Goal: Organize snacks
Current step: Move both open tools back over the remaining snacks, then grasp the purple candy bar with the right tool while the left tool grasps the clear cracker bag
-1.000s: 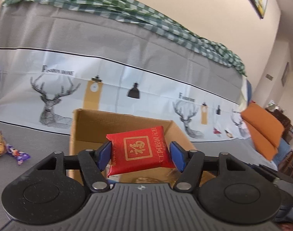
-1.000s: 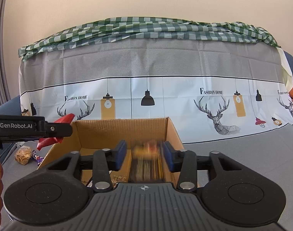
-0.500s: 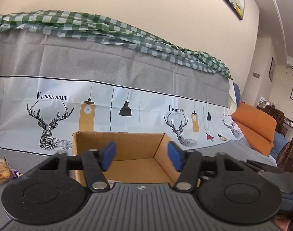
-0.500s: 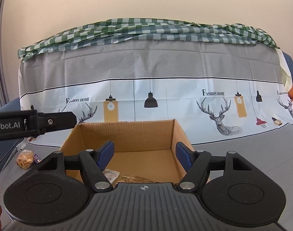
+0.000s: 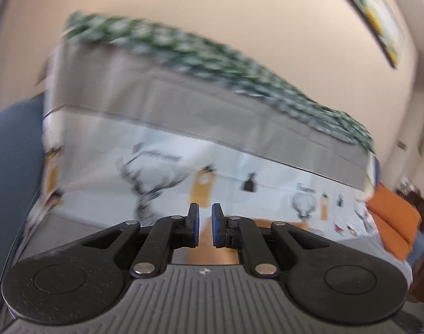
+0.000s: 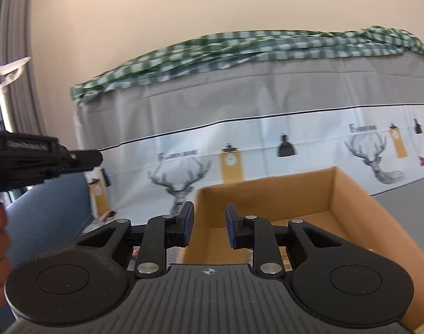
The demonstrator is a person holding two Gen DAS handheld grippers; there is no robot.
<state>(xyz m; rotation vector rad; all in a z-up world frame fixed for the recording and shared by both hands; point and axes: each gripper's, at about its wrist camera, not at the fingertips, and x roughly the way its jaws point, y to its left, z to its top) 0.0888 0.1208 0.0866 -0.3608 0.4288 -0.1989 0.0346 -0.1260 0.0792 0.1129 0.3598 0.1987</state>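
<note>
Two grippers empty, between picks.
Left gripper had its jaws nearly together on nothing; view blurred. Right gripper had its jaws slightly apart, also empty, at the left rim of the cardboard box in the lower right of frame. No loose snack was clearly visible. Judged next: find another snack left of the box and spread the jaws.

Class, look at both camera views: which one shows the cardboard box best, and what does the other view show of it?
The right wrist view: the cardboard box appears sharp there, with its open top, back wall and right wall visible. In the left wrist view, only a blurred brown strip of the box shows behind the left tool.
</note>
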